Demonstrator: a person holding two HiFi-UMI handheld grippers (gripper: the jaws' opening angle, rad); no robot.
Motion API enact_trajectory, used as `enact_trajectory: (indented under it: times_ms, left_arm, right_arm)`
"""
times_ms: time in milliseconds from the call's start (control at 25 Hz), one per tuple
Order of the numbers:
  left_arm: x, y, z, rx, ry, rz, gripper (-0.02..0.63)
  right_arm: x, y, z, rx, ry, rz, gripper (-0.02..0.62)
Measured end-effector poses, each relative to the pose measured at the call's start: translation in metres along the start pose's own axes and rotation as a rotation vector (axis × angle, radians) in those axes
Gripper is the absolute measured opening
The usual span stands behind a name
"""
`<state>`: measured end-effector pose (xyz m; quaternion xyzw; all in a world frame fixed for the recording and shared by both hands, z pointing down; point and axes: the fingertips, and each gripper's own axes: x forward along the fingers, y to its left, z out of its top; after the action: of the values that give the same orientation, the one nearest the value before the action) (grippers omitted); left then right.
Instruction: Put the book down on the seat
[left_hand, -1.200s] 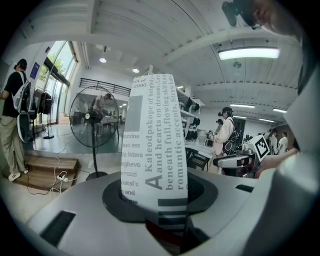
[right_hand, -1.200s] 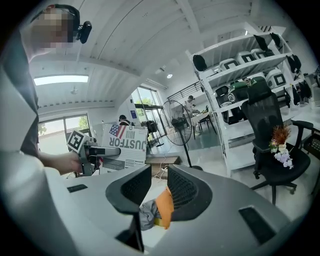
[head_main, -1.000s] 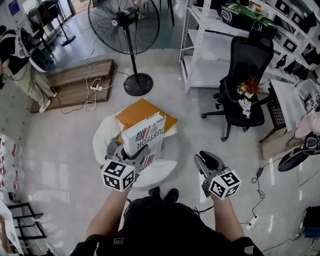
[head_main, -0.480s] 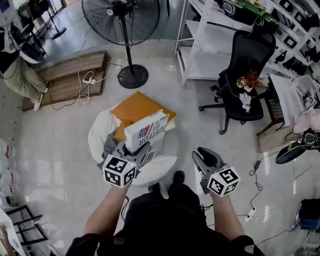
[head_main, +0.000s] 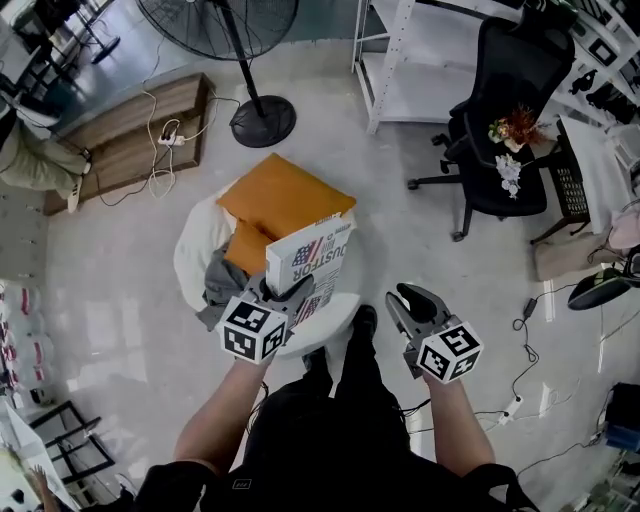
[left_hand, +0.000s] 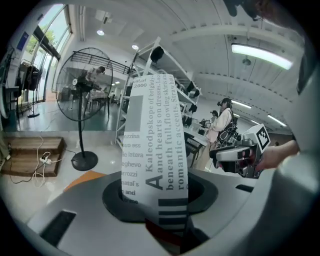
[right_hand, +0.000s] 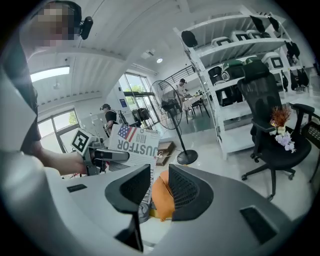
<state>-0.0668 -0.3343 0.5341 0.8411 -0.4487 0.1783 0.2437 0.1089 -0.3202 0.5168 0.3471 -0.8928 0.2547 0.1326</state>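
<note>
A white book (head_main: 313, 262) with a flag and large dark print stands upright in my left gripper (head_main: 283, 292), which is shut on its lower edge. It hangs just over the white round seat (head_main: 196, 250), which bears an orange cushion (head_main: 285, 195) and a grey cloth (head_main: 222, 285). In the left gripper view the book's spine (left_hand: 155, 150) rises between the jaws. My right gripper (head_main: 408, 300) is open beside the seat's right rim; its jaws have just been opening, with nothing between them. From the right gripper view, the book (right_hand: 132, 145) and cushion (right_hand: 162, 197) lie ahead.
A black office chair (head_main: 510, 120) with flowers on it and white shelving (head_main: 420, 60) stand at the back right. A standing fan's base (head_main: 262, 120) and a wooden platform with cables (head_main: 130, 130) are behind the seat. My shoes (head_main: 362, 322) are by the seat's front.
Both grippers have sunk toward the seat, and the book has come down with the left one, still upright. The right gripper's jaws stand wider than a second ago.
</note>
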Motion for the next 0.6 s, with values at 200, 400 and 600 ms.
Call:
enact_trajectory:
  times_ms: [200,400,600]
  left_arm:
    - [0.048,0.001,-0.025,-0.009,0.064,-0.017,0.158]
    - [0.098,0.005,-0.056,-0.026,0.118,-0.030,0.158]
    - [0.142,0.006,-0.093,-0.048,0.168,-0.046,0.158]
  right_arm:
    - [0.021,-0.036,-0.019,0.020,0.025,-0.007,0.128]
    - [0.045,-0.069,-0.049,0.038,0.061,-0.011,0.123]
    - [0.066,-0.098,-0.080,0.056,0.088,-0.014,0.117]
